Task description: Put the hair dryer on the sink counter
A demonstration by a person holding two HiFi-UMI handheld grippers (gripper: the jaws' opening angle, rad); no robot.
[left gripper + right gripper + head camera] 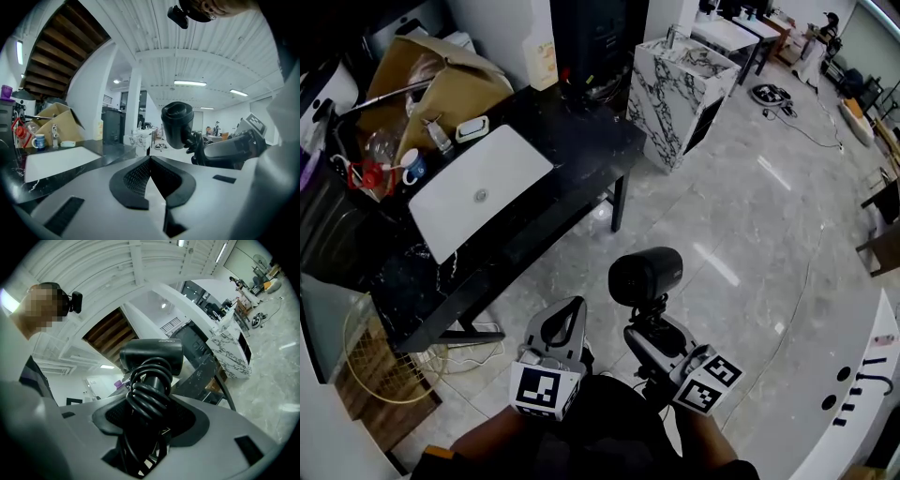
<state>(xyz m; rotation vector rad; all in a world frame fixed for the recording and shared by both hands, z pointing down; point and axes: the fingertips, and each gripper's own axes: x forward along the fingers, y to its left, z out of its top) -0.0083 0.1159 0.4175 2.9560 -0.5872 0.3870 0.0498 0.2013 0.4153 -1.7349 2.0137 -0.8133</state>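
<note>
The black hair dryer (646, 276) stands barrel-up over the floor, its cord wound round the handle (149, 399). My right gripper (652, 328) is shut on that handle, low and right of centre in the head view. My left gripper (566, 317) hangs just left of it, jaws shut with nothing between them (150, 161). From the left gripper view the dryer (178, 123) is ahead to the right. The black sink counter (577, 141) with its white basin (478, 192) lies ahead to the upper left, well away from both grippers.
On the counter's far end sit a cardboard box (431, 80), a faucet (437, 134), a soap dish (472, 128) and a mug (411, 167). A marble-patterned cabinet (680, 89) stands right of the counter. A wire basket (375, 366) sits on the floor lower left.
</note>
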